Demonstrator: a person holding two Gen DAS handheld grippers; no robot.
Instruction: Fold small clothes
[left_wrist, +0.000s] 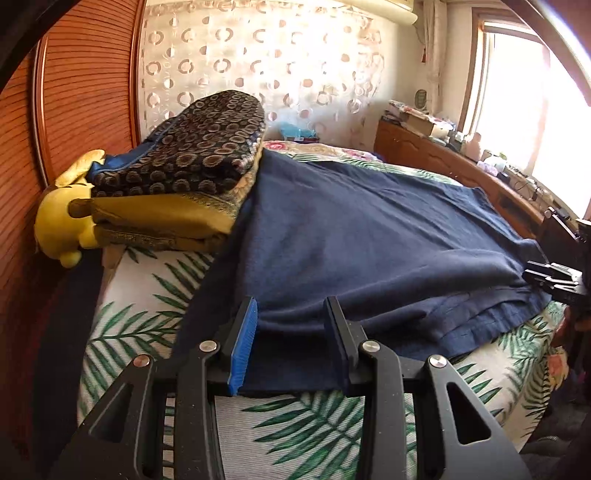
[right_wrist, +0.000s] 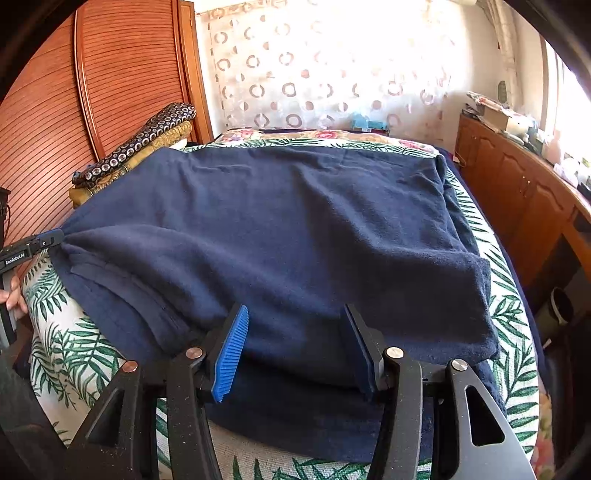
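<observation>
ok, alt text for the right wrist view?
A navy garment lies spread on a leaf-print bed, its near edge between the open fingers of the right gripper. The left gripper pinches the garment's left corner. Folded cloths are stacked by a wooden wardrobe at back left.

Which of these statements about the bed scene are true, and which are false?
1. The navy garment lies on a leaf-print bedsheet. True.
2. The garment is red. False: it is navy blue.
3. Folded patterned fabrics are stacked beside the garment. True.
4. A yellow plush toy sits on top of the garment. False: it sits beside the stack.
5. The right gripper has metal pads. False: its pads are blue.
</observation>
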